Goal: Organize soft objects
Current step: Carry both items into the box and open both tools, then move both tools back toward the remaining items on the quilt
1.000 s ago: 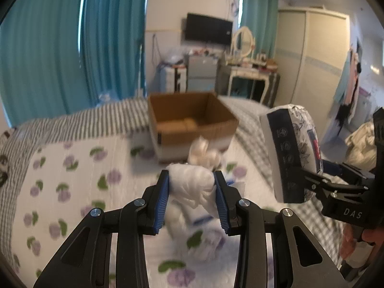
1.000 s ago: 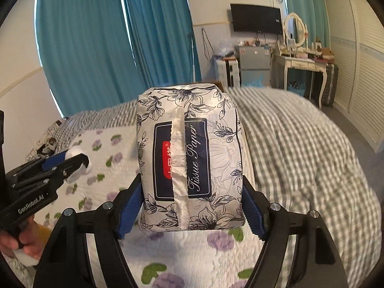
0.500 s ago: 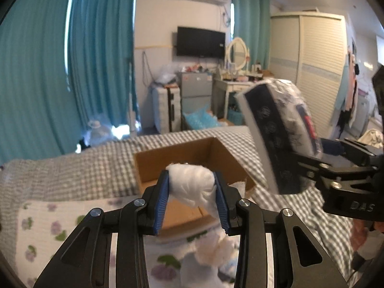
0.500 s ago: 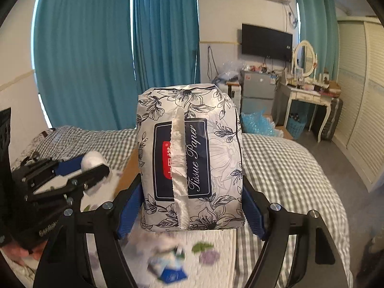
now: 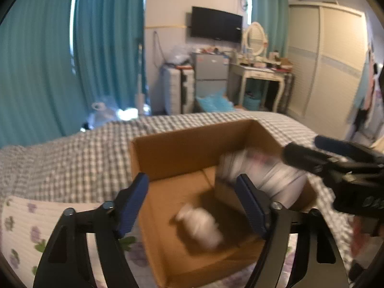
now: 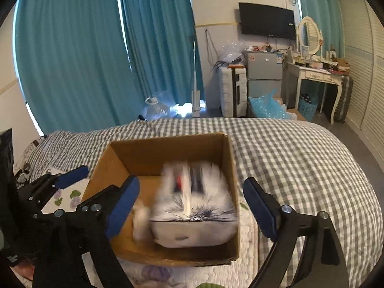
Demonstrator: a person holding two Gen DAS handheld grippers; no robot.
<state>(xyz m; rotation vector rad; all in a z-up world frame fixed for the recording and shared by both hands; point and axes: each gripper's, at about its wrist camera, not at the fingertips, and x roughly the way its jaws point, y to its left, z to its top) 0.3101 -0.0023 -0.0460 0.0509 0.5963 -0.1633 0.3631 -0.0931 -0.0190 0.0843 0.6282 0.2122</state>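
An open cardboard box (image 5: 187,148) (image 6: 168,148) stands on the bed. My left gripper (image 5: 194,204) is open over it, and a white soft bundle (image 5: 201,225), blurred, is inside the box below the fingers. My right gripper (image 6: 190,206) is open over the box too. The floral tissue pack (image 6: 194,206) (image 5: 261,175), blurred by motion, is in the right side of the box. The white bundle shows as a blur in the right wrist view (image 6: 141,220). Each gripper shows in the other's view: the right one (image 5: 336,165), the left one (image 6: 60,182).
The bed has a grey checked cover (image 6: 300,158) and a white quilt with purple flowers (image 5: 21,228). Beyond the bed are teal curtains (image 6: 84,55), a suitcase (image 6: 232,91), a small fridge (image 6: 264,72), a dressing table (image 6: 316,76) and a wardrobe (image 5: 331,62).
Both grippers moved over the box and opened. The white bundle left the left gripper and the tissue pack left the right gripper; both are now in the box.
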